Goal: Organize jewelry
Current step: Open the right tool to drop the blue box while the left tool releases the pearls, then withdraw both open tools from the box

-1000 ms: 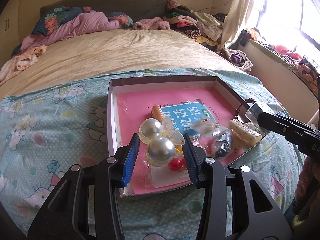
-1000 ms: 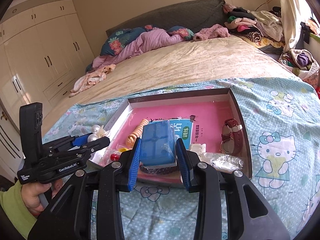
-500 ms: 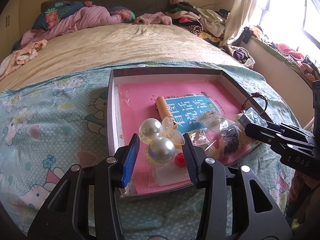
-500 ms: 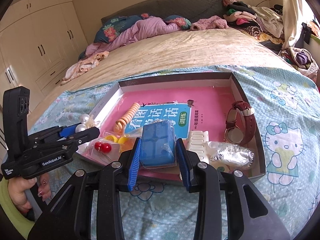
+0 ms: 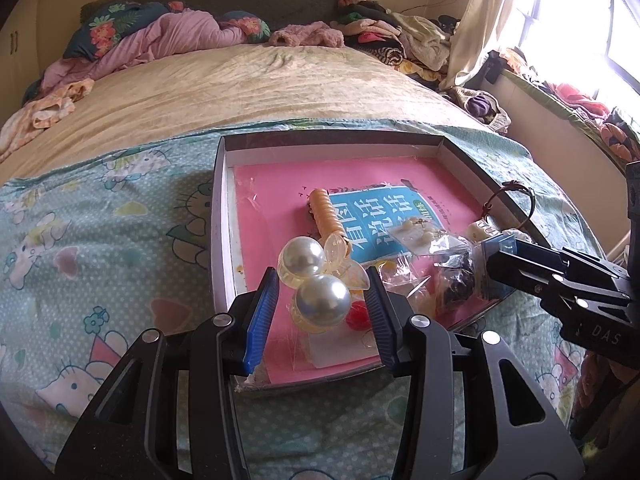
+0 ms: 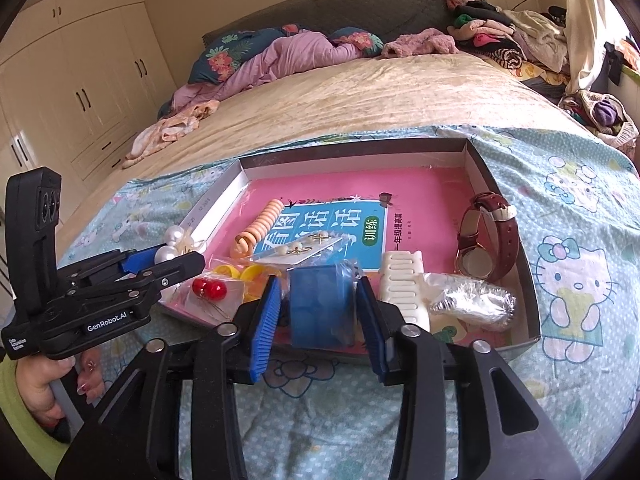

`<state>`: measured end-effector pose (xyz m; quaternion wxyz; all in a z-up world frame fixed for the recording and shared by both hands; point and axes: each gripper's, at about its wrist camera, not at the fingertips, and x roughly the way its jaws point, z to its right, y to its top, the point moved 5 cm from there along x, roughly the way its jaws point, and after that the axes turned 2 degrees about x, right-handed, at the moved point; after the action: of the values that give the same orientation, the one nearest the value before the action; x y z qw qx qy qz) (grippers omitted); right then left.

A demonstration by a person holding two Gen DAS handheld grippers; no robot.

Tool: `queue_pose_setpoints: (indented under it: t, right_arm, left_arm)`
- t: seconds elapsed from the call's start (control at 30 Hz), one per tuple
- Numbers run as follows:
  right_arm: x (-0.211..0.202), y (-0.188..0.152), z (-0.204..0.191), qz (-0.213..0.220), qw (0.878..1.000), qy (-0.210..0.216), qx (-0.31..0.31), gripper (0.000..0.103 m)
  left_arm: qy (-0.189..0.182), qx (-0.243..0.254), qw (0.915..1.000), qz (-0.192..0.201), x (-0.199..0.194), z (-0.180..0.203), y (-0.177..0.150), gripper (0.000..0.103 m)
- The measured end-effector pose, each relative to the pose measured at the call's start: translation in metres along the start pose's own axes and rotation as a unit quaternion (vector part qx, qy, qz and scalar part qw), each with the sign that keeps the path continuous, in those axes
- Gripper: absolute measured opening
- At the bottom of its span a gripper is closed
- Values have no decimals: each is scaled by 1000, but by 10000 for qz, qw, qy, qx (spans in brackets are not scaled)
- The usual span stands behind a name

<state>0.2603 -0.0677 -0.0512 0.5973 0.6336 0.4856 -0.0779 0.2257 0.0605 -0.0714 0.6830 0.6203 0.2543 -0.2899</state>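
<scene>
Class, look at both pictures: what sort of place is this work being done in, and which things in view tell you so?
Almost certainly a home bedroom. The tray of jewelry sits on a large bed with rumpled bedding and pillows at its head, built-in wardrobe doors line one wall, and clothes are heaped near the curtained window.

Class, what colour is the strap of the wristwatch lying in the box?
Dark reddish-brown; the watch strap shows best in the right wrist view.
</scene>
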Motion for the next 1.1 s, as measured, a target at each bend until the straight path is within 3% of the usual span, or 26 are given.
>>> queue_pose_setpoints:
  t: [0.37, 0.47, 0.67, 0.73, 0.97, 1.1]
  right_arm:
    - [-10, -2, -3, 85, 10000, 14, 24, 55]
    - [-17, -1, -3, 149, 9999, 3, 55, 57]
    - [-38, 0, -2, 378, 9992, -21, 136, 76]
    - [-49, 1, -4, 487, 9987, -25, 147, 84]
    - [-87, 2, -10, 810, 9966, -6, 111, 93]
    - [-112, 0, -15, 996, 9950, 31, 106, 98]
  left_arm:
    - [33, 26, 10000, -26, -1, 2, -3, 36]
    - [75, 43, 10000, -19, -4, 3, -5, 50]
    - [90, 82, 9999, 54, -20, 6, -4, 55]
    - [85, 92, 9999, 110, -28, 8, -3, 61]
    - [75, 85, 9995, 308, -58, 17, -2, 78]
    - [103, 121, 9987, 484, -83, 25, -4, 93]
